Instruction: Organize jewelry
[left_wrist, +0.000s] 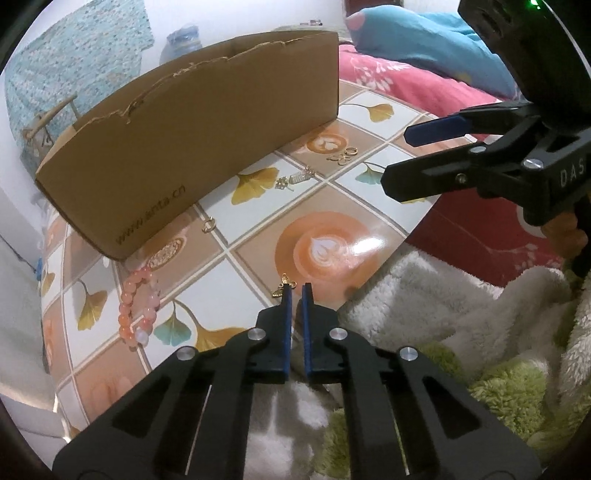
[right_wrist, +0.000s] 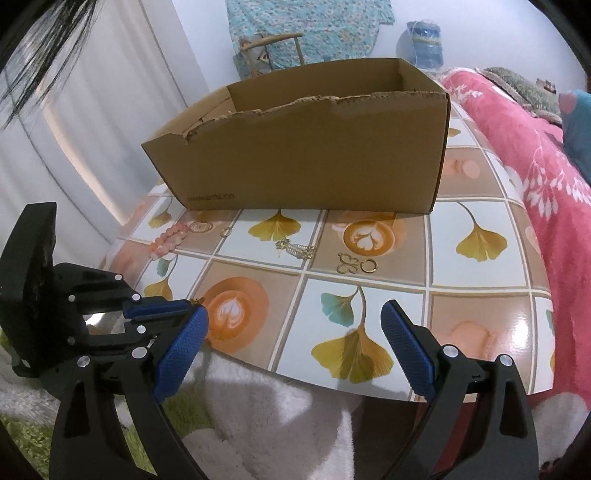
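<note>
Now | left hand-held gripper (left_wrist: 296, 290) nearly closed, gold butterfly charm (left_wrist: 283, 285) at tip | right hand-held gripper (right_wrist: 293, 321) wide apart, empty

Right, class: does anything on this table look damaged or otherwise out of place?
Yes. The cardboard box has a ragged, torn top edge along its near wall, as if the flaps were ripped off. The jewelry still lies loose on the table, such as the pink bead bracelet beside the box.

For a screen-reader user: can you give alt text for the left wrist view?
The left gripper, nearly shut, has a small gold butterfly charm at its fingertips near the patterned table's edge. A pink bead bracelet and small gold pieces lie before a torn cardboard box; the right gripper hangs open at right.
</note>
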